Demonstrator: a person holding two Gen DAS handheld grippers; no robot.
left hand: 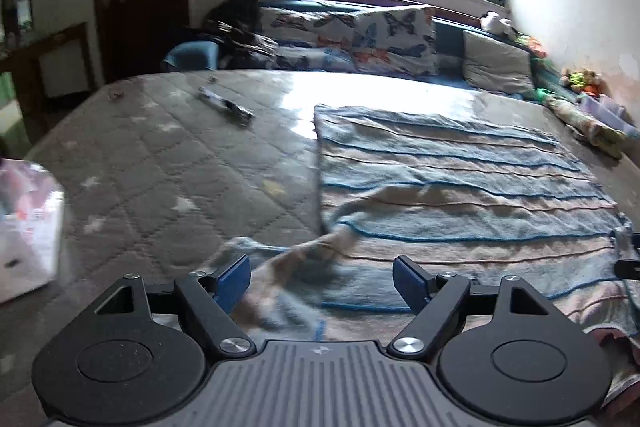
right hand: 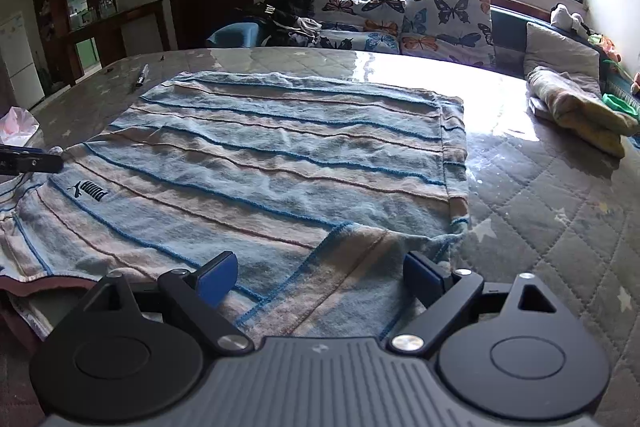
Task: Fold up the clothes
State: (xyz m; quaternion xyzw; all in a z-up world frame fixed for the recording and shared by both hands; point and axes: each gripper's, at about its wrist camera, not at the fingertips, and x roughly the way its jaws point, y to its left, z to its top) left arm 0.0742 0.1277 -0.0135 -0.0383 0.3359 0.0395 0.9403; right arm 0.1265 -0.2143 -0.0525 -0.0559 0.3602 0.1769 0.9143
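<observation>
A striped blue and pink shirt (right hand: pixel 256 155) with a small black logo lies spread flat on the grey quilted mattress (right hand: pixel 560 227). My right gripper (right hand: pixel 320 275) is open, hovering just above the shirt's right sleeve (right hand: pixel 360 267), which is folded in over the body. My left gripper (left hand: pixel 320 277) is also open; the blurred, bunched left sleeve (left hand: pixel 296 267) lies between its blue pads without being pinched. The shirt body (left hand: pixel 460 187) stretches away to the right. Each gripper shows at the edge of the other's view: the left gripper (right hand: pixel 28 161), the right gripper (left hand: pixel 626 251).
A dark pen (left hand: pixel 226 107) lies on the mattress beyond the shirt. A folded pile of cloth (right hand: pixel 576 115) sits at the right. Butterfly pillows (right hand: pixel 440 23) line the far side under the window. A white box (left hand: pixel 28 223) stands off the left edge.
</observation>
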